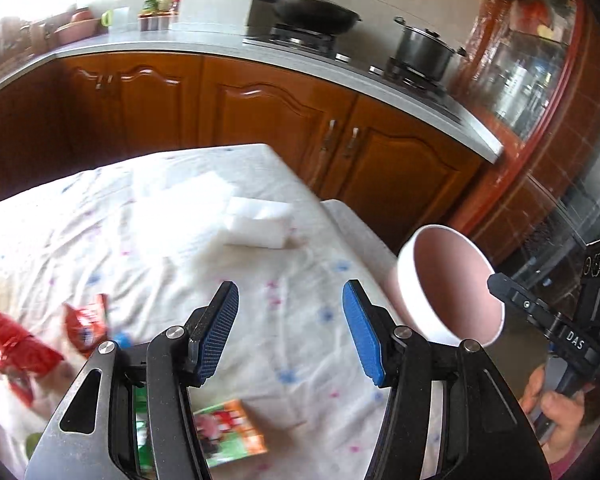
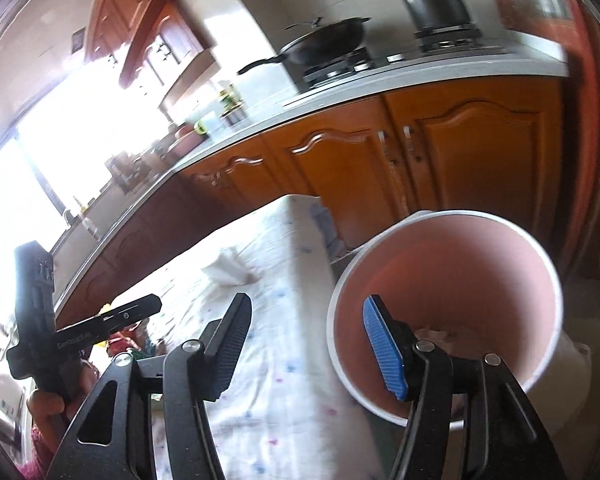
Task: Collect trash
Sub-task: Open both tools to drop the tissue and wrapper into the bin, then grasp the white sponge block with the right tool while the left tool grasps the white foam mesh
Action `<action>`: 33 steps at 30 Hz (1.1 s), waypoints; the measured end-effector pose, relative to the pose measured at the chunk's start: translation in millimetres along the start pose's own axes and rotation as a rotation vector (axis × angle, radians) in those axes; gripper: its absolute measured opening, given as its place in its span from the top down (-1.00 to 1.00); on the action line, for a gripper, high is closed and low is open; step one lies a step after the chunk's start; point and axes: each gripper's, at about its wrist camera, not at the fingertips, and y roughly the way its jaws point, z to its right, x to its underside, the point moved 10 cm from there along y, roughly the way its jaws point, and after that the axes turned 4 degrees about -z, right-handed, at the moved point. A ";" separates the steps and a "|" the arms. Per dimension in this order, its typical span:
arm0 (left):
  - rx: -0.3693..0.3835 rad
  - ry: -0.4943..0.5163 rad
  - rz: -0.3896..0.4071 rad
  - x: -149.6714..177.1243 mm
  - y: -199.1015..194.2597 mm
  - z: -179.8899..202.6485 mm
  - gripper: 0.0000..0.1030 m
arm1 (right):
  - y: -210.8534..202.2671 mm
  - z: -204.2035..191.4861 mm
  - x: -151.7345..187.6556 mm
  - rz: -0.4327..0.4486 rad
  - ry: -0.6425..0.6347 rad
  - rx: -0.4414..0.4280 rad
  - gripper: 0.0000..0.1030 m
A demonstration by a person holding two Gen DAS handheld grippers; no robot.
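Left wrist view: left gripper (image 1: 290, 328) fingers stood apart w/ nothing between; red wrappers (image 1: 86, 326) lay left of them on the table (image 1: 180, 220), green-orange packet (image 1: 232, 432) below.

Right wrist view: right gripper (image 2: 308, 346) fingers apart, empty, right one over the pink bin (image 2: 460, 264).

Table (image 1: 308, 240) under white dotted cloth: red wrappers (image 1: 20, 344), green-orange packet (image 1: 232, 428), white tissue (image 1: 260, 224).
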 end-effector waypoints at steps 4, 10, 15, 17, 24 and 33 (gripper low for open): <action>-0.044 0.002 0.013 -1.3 -8.2 -20.6 -0.21 | 10.9 -22.3 0.3 -0.011 -0.041 -0.027 -0.39; -0.082 -0.017 0.006 -3.2 -12.0 -46.9 -0.24 | 31.1 -52.4 1.4 -0.034 -0.102 -0.065 -0.59; -0.105 -0.010 -0.006 -3.8 -11.2 -59.9 -0.24 | 49.1 -72.1 6.0 -0.065 -0.147 -0.088 -0.61; -0.121 0.006 -0.018 -5.1 -9.2 -62.6 -0.24 | 55.4 -79.4 7.3 -0.073 -0.165 -0.093 -0.61; -0.163 0.058 -0.073 -17.2 6.9 -74.2 -0.24 | 72.3 -96.8 -3.4 -0.060 -0.234 -0.104 -0.61; -0.179 0.202 -0.207 -33.2 57.7 -77.8 -0.24 | 120.6 -126.7 -22.7 -0.100 -0.390 -0.168 -0.61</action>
